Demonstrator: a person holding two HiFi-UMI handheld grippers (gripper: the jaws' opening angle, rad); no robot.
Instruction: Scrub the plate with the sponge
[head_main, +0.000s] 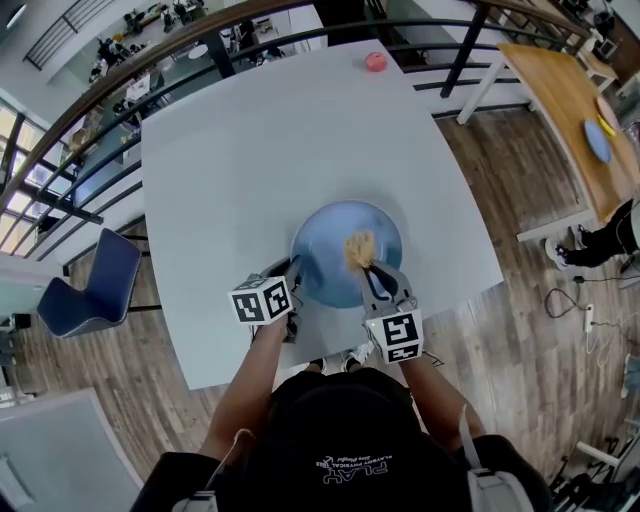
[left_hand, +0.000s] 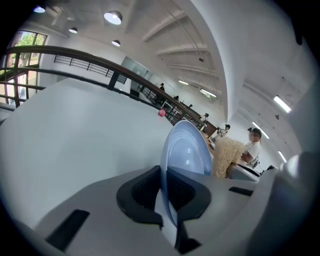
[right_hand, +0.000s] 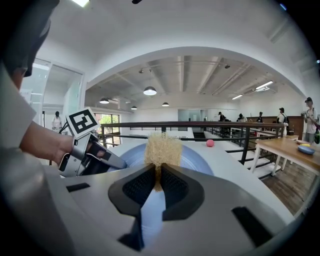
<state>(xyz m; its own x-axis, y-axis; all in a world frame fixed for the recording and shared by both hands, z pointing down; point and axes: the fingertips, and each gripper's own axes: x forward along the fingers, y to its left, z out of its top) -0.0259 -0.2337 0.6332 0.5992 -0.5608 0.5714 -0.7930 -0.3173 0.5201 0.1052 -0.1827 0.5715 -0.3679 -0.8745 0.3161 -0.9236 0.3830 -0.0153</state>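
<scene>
A light blue plate is tilted up off the white table, near its front edge. My left gripper is shut on the plate's left rim; in the left gripper view the plate stands edge-on between the jaws of that gripper. My right gripper is shut on a tan fibrous sponge, which rests over the plate's face. In the right gripper view the sponge sticks up from the closed jaws of the right gripper, with the plate behind it.
A small pink ball lies at the table's far edge. A dark railing runs behind the table. A blue chair stands to the left, and a wooden table to the right. People stand in the background.
</scene>
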